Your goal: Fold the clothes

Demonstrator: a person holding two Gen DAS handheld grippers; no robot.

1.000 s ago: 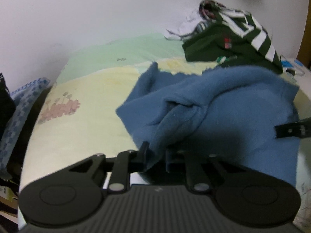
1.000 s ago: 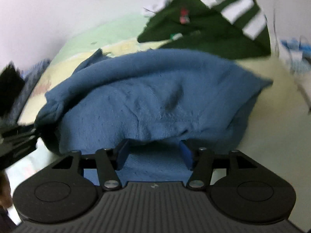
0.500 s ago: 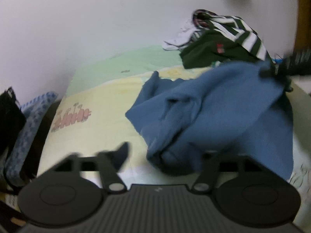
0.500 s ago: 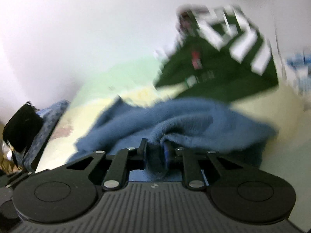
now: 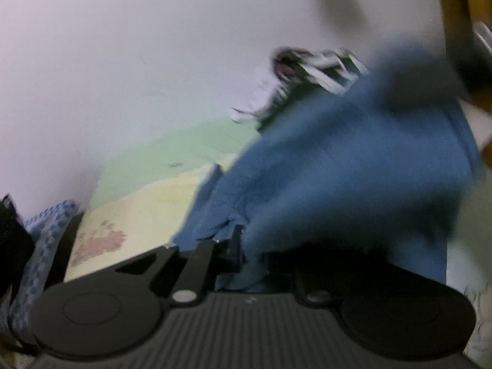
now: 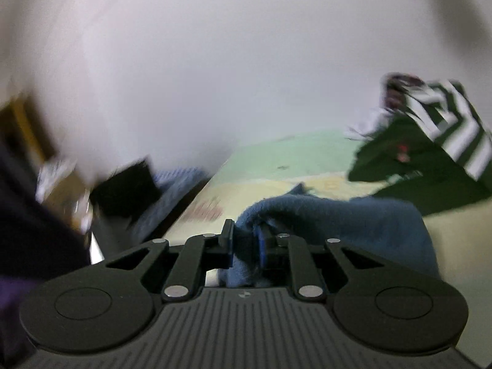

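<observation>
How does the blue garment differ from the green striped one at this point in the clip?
The blue garment is plain and fleecy; the green garment has white stripes. The blue one is pinched by both the right gripper and the left gripper; the green one lies untouched near the wall. Both are unfolded.

Nothing is reading clearly from here: the small red mark on the green garment (image 6: 402, 150) and the pinkish print on the bedsheet (image 5: 98, 243) are blurring into shapes without letters or numbers.
</observation>
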